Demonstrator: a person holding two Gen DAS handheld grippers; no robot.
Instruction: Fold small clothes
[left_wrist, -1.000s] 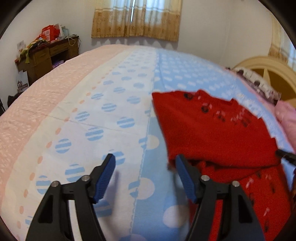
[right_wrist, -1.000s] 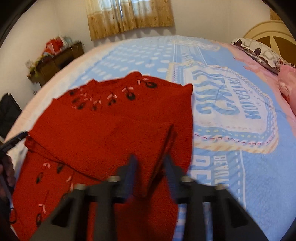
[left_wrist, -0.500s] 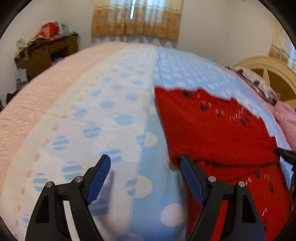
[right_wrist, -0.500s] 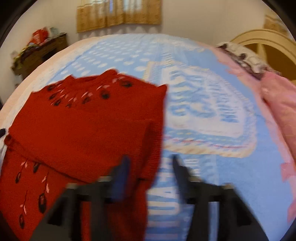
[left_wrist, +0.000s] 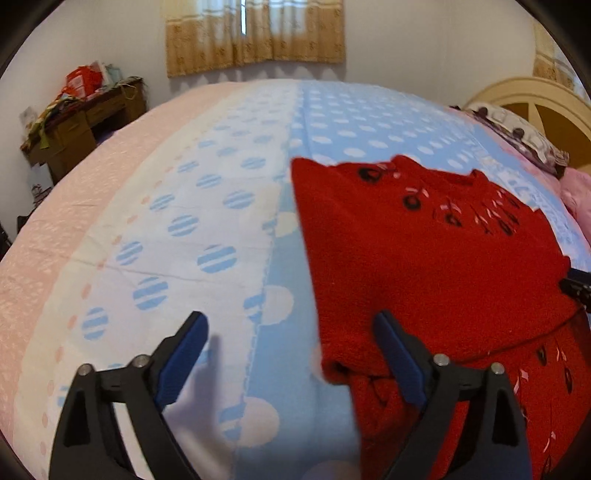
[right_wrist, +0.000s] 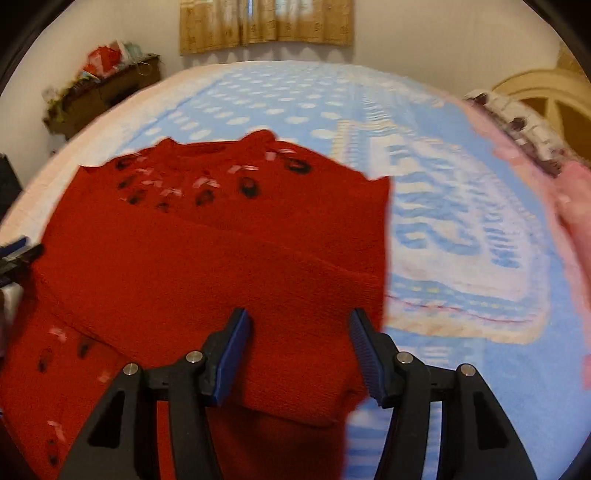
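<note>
A small red knit sweater (left_wrist: 436, 266) with dark and pink stitched marks lies on the bed, a sleeve folded across its body. My left gripper (left_wrist: 291, 354) is open and empty, straddling the sweater's left folded edge, right fingertip over the red cloth. In the right wrist view the sweater (right_wrist: 207, 266) fills the left and middle. My right gripper (right_wrist: 301, 350) is open and empty, just above the folded sleeve near the sweater's right edge. The other gripper's tip (right_wrist: 18, 254) shows at the far left.
The bed cover (left_wrist: 207, 229) is blue, white and pink with dots. A wooden desk with clutter (left_wrist: 85, 118) stands at the back left. Pillows (left_wrist: 517, 133) and a cream headboard (left_wrist: 535, 99) are at the right. Curtains (left_wrist: 255, 33) hang on the far wall.
My right gripper has opened, letting go of the red sleeve, which now lies flat. My left gripper has opened wider and shifted right toward the sweater's edge.
</note>
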